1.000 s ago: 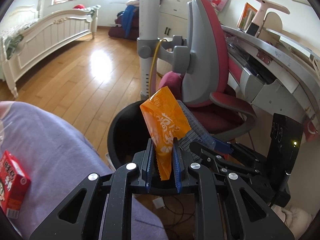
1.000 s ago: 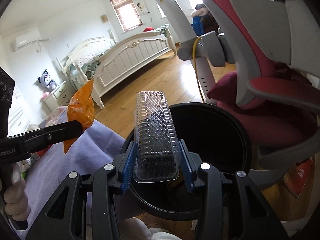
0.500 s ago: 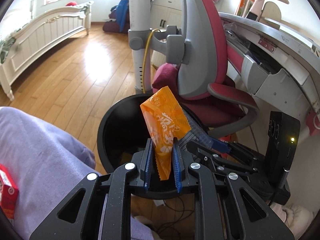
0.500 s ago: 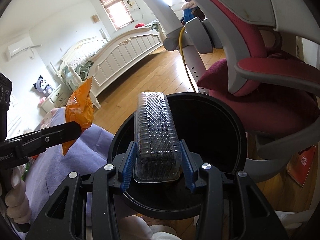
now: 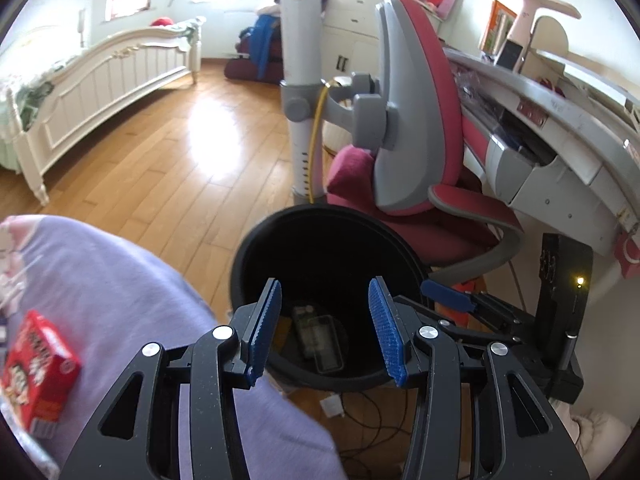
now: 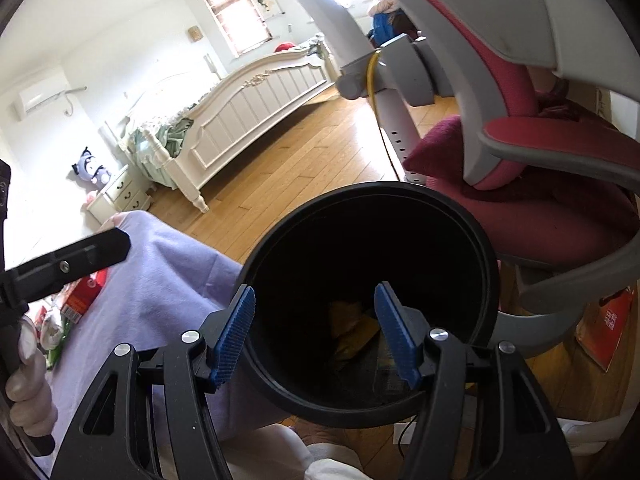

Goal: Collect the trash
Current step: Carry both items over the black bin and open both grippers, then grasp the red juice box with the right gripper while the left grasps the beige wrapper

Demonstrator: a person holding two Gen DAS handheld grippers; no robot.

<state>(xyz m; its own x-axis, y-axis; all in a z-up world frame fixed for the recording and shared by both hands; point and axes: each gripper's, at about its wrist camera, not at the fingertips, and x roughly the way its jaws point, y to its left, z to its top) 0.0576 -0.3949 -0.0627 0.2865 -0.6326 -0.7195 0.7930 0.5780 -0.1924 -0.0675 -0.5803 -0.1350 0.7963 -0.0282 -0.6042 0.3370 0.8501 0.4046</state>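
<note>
— Black plastic all round: the bin [image 5: 320, 224] stands on the wooden floor [image 5: 168, 168] beside the red chair [image 5: 440, 184], and both claws hang over its mouth. Where is the trash?

— At the bottom. The clear tray [image 5: 318, 338] lies flat there, its long axis running away from the left camera; the orange wrapper [image 6: 352, 330] sits crumpled beside it (no clear direction to that one).

— And the claws?

— The left claw [image 5: 326, 328] and the right claw [image 6: 316, 336] are both opening, nothing between the blue pads [image 5: 264, 326].

— So the drop looks finished?

— Likely. Best to let the jaws spread fully above the rim, then draw back toward the lilac-covered tabletop [image 5: 120, 300], where a red box [image 5: 36, 364] waits.
</note>
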